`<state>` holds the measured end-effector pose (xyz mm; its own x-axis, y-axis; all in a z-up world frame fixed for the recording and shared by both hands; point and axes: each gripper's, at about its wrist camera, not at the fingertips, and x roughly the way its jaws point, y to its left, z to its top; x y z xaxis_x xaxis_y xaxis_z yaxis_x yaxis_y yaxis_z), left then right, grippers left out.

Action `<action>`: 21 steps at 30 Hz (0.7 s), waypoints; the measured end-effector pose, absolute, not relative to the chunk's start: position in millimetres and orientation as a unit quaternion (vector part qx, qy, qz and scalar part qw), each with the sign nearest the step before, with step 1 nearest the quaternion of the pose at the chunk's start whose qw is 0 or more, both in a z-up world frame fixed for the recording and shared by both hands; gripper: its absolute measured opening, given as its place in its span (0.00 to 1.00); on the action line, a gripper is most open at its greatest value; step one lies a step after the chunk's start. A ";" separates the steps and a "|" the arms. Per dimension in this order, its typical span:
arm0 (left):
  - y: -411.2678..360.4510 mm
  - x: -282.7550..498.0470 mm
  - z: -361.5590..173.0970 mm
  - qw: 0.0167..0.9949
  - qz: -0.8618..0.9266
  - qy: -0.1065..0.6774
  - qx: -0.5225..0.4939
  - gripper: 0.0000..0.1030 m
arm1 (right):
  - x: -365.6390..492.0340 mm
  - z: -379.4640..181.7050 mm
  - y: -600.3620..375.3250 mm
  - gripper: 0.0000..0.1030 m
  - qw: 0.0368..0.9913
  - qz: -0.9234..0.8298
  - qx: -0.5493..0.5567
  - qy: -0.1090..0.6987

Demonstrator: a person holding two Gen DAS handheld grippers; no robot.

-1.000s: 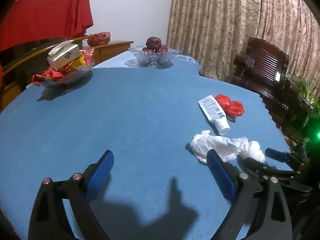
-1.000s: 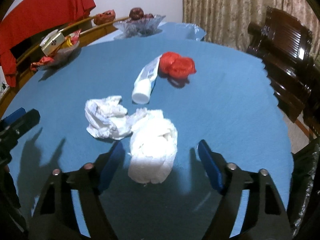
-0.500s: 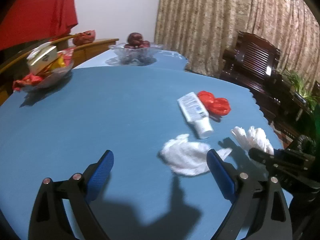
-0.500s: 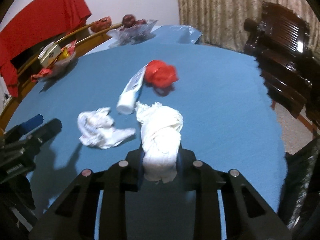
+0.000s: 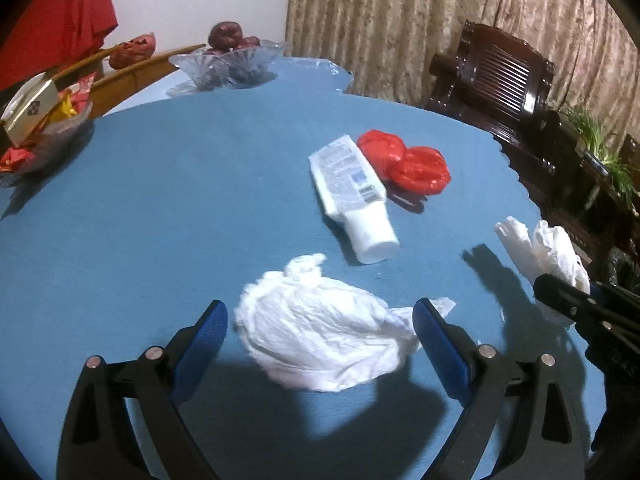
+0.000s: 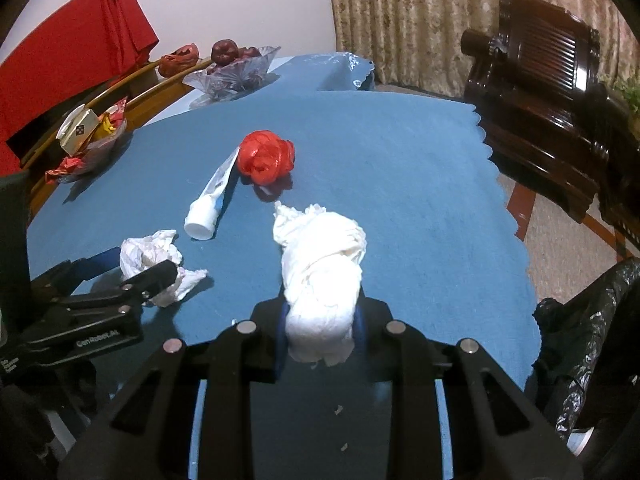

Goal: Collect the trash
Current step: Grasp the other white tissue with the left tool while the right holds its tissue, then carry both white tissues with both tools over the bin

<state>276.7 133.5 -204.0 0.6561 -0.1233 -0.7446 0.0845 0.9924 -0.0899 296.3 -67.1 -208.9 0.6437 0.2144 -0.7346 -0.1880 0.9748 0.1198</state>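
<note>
Right tool (image 6: 320,320) clamping white tissue wad (image 6: 320,264), its pads hidden, left tool (image 5: 320,328) wide around crumpled tissue (image 5: 320,332)

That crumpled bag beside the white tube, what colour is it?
Bright red, slightly shiny plastic bag; clearest in the left wrist view, beside the tube.

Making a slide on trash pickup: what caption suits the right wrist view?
Right gripper shut on a white tissue wad above the blue tablecloth; black trash bag waits at right.

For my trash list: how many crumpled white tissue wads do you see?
2. One crumpled white tissue wad is clamped in the right tool; the other lies on the blue tablecloth between the open left tool's fingers. None seems hidden.
</note>
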 end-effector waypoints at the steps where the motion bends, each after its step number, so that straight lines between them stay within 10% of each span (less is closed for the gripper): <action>1: 131.0 276.6 -204.1 0.909 -0.062 0.412 -0.025 0.88 | 296.1 -209.2 -67.8 0.25 0.906 0.111 0.016 0.407; 6: 120.5 279.0 -211.0 0.900 -0.060 0.431 -0.009 0.65 | 292.5 -207.4 -69.8 0.25 0.907 0.109 0.018 0.406; 8: 121.8 279.0 -209.2 0.901 -0.061 0.429 -0.013 0.32 | 291.0 -205.3 -70.8 0.25 0.908 0.108 0.019 0.405; 10: 124.0 280.2 -208.2 0.901 -0.060 0.430 -0.019 0.22 | 289.8 -202.3 -72.4 0.26 0.908 0.107 0.021 0.404; 21: 127.1 242.1 -155.9 0.924 -0.052 0.379 -0.023 0.17 | 264.9 -166.5 -80.8 0.26 0.918 0.117 0.036 0.378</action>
